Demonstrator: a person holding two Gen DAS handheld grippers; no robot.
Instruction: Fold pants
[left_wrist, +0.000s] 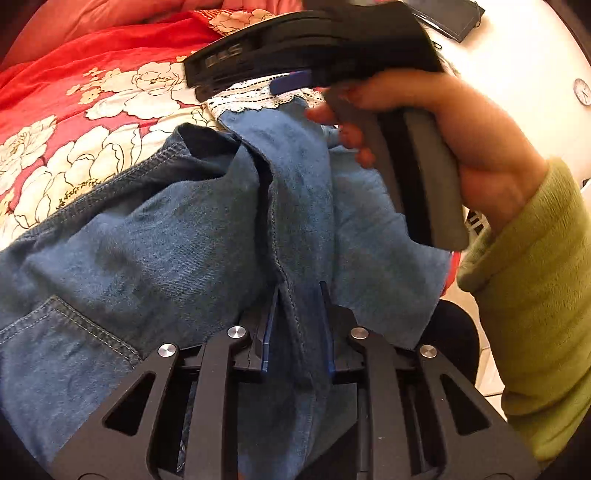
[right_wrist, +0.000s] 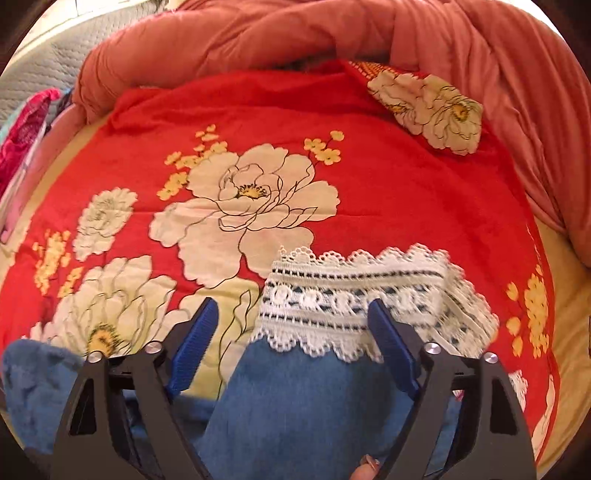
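Denim pants (left_wrist: 192, 236) on the floral bedspread (right_wrist: 258, 122) hide the left gripper (left_wrist: 297, 325) fingertips, clamped on a fold; right gripper (right_wrist: 291, 332) spread wide over the lace hem (right_wrist: 354, 295); its body lettering is blurred.

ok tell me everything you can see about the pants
The pants are blue denim with stitched seams, a patch pocket at lower left in the left wrist view, and a white lace hem on the leg end. They lie rumpled and partly folded over on the red floral blanket. The left claw is shut on a seam fold near the camera. The right claw is open, its blue fingers either side of the lace end, with denim passing between them.
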